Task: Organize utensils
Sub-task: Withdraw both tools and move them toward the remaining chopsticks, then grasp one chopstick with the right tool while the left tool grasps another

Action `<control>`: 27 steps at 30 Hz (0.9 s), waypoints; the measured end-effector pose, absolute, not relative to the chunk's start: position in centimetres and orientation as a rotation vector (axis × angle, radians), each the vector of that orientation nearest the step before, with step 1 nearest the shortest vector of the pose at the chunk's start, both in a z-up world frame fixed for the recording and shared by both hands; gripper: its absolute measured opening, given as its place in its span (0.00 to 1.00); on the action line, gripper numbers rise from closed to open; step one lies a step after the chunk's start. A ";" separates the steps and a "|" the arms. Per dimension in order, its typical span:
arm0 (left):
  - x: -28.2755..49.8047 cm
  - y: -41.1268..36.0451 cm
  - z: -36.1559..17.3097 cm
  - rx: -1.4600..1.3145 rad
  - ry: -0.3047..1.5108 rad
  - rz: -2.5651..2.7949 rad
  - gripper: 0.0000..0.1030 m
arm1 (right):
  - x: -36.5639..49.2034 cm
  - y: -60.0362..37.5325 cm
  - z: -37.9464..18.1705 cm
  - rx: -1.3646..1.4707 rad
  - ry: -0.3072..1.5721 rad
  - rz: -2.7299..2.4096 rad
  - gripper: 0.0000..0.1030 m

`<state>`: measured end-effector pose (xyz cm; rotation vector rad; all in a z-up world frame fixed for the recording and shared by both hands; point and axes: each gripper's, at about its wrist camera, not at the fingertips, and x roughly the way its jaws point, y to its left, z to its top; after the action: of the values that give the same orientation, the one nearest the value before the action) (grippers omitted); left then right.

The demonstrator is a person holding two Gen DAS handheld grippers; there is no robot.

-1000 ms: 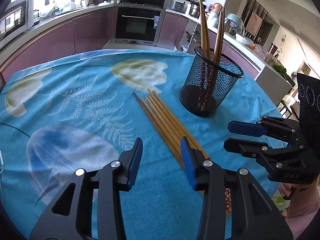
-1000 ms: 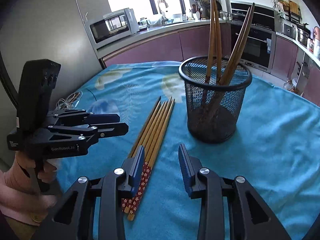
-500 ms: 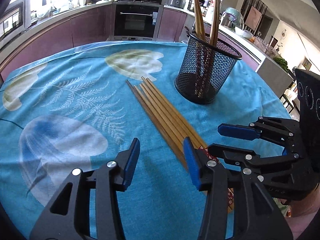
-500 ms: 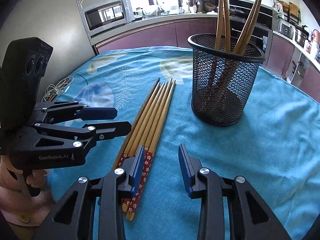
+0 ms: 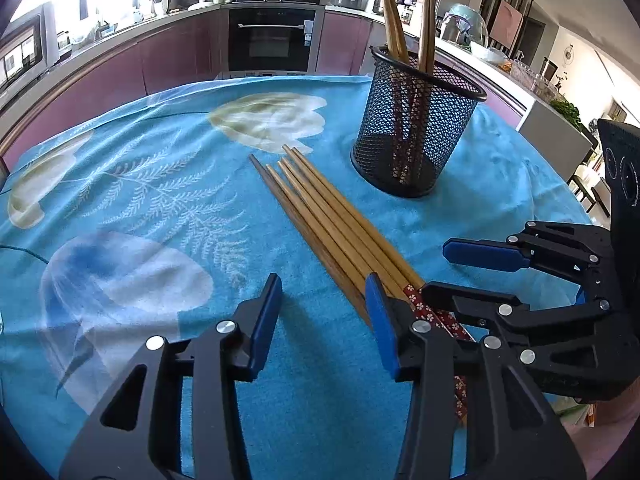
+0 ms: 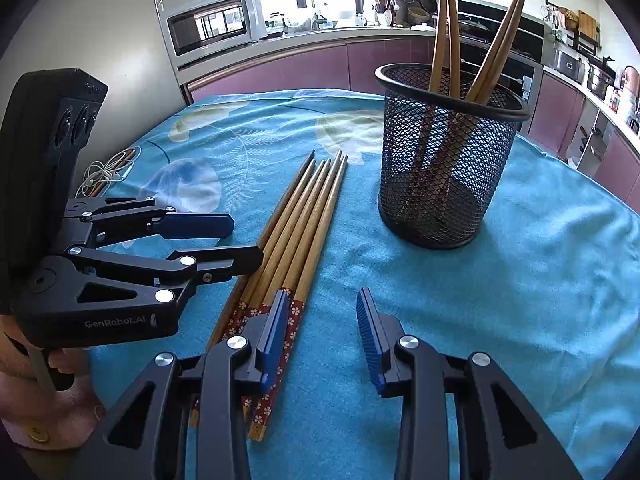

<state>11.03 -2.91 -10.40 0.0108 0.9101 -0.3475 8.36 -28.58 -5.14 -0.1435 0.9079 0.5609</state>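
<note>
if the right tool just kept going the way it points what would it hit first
Most likely the bare blue tablecloth: the right tool points between the chopsticks and the mesh holder, though depth is unclear.

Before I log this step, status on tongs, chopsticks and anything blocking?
Left tongs and right tongs open, empty. Loose chopsticks flat on cloth beside mesh holder. Nothing blocking.

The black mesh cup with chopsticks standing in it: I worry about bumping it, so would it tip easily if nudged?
The black wire-mesh cup is probably light, being open mesh. The four wooden chopsticks in it lean well above the rim, so a knock up there would likely tip it. Its base on the soft blue tablecloth may grip rather than slide.
</note>
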 end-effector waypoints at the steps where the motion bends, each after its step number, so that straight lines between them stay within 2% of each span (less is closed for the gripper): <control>1: 11.0 -2.9 -10.4 0.016 0.909 -0.349 0.41 | 8.4 -28.5 -5.2 -0.144 0.910 0.559 0.32; 7: 10.9 -2.5 -10.5 0.034 0.914 -0.362 0.35 | 8.6 -28.9 -5.4 -0.148 0.922 0.541 0.30; 20: 12.6 -1.9 -10.5 0.012 0.928 -0.340 0.33 | 10.0 -27.5 -5.4 -0.184 0.913 0.533 0.30; 27: 13.8 -2.1 -10.6 0.025 0.927 -0.328 0.30 | 11.6 -26.4 -5.4 -0.201 0.906 0.527 0.25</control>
<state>13.84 -2.14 -10.62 0.0251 0.9267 -0.3283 11.55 -26.38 -5.37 -0.2011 0.9060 0.5270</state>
